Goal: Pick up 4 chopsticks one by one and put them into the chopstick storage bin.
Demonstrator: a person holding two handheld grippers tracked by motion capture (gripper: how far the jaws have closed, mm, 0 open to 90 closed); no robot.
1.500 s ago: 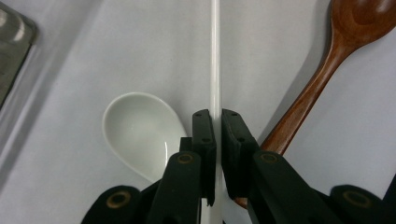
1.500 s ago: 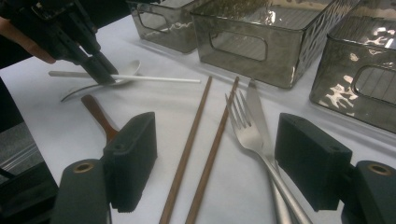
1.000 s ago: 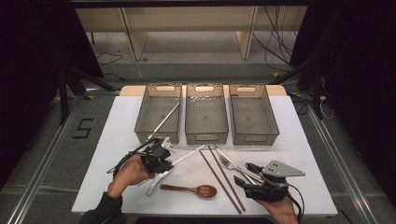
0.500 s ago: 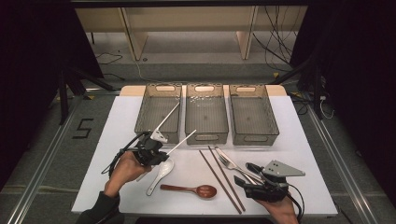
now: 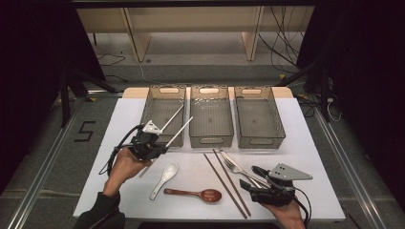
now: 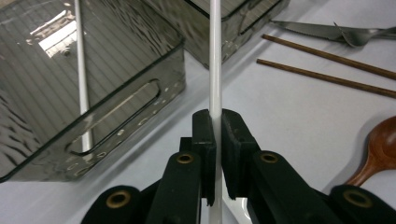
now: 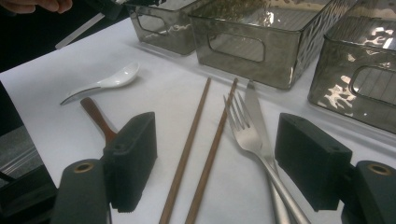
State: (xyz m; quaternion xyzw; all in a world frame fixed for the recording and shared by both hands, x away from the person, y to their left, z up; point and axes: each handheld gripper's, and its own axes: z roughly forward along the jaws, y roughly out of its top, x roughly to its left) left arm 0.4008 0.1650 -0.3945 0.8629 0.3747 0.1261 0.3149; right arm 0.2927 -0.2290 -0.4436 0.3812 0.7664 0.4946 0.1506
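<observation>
My left gripper [image 5: 159, 149] is shut on a white chopstick [image 5: 180, 130], held just before the left grey bin [image 5: 162, 89]. The stick [image 6: 215, 70] runs straight up between the jaws [image 6: 215, 140], and its far end slants toward the bins. A second white chopstick [image 5: 173, 116] leans inside that left bin [image 6: 140, 81]. My right gripper [image 5: 250, 184] stands open low over the table's front right. Between its jaws [image 7: 215, 158] lie two brown chopsticks [image 7: 191, 140], with a fork [image 7: 243, 126] and a knife [image 7: 252, 102] beside them.
A middle bin [image 5: 210, 140] and a right bin [image 5: 259, 141] stand in the row beside the left one. A white ceramic spoon [image 5: 165, 177] and a wooden spoon [image 5: 196, 193] lie on the white table near its front edge.
My left gripper has risen and moved left and away toward the left bin, carrying the white chopstick. The right gripper has stayed put.
</observation>
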